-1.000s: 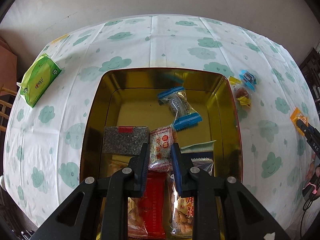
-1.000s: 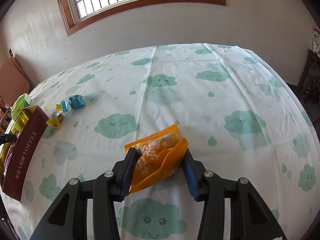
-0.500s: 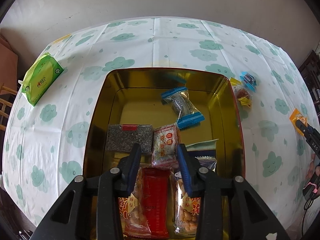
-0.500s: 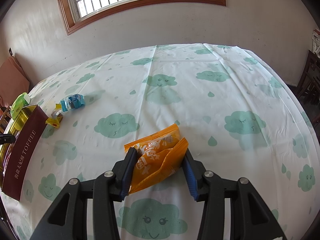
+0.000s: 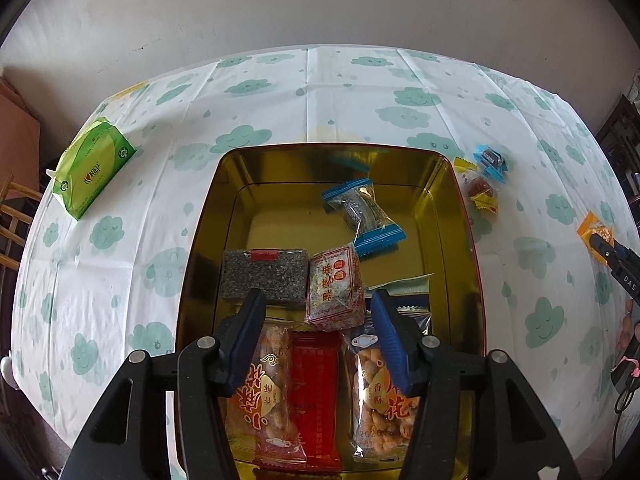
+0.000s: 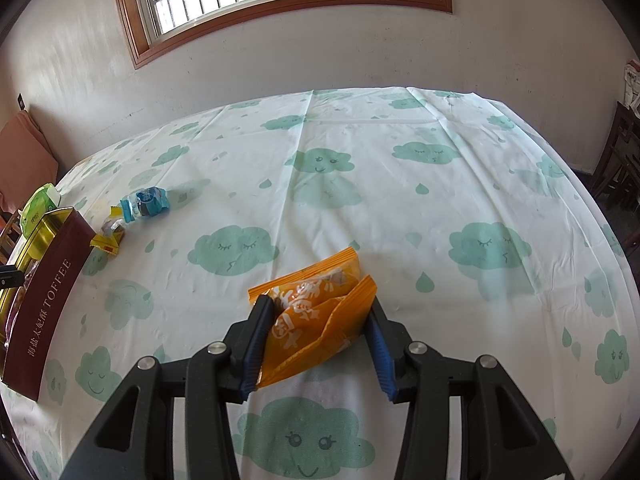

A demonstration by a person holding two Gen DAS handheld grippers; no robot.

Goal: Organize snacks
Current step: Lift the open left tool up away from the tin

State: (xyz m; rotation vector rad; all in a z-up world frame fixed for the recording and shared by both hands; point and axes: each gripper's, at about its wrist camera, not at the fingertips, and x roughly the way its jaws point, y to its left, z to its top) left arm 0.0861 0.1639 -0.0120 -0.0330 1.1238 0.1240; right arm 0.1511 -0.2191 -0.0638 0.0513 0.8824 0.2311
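left gripper [image 5: 318,312] jaws opening, white-red packet [image 5: 335,286] released; right gripper [image 6: 316,320] clamps orange packet [image 6: 316,312], lower end hidden.

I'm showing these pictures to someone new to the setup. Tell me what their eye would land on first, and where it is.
First is the gold tin in the middle of the cloud-print tablecloth, with snack packets lying in its near half under the opening left gripper, which holds nothing. Next is the bright orange snack packet squeezed between the fingers of the right gripper on the cloth. A green tissue pack lies at the table's far left.
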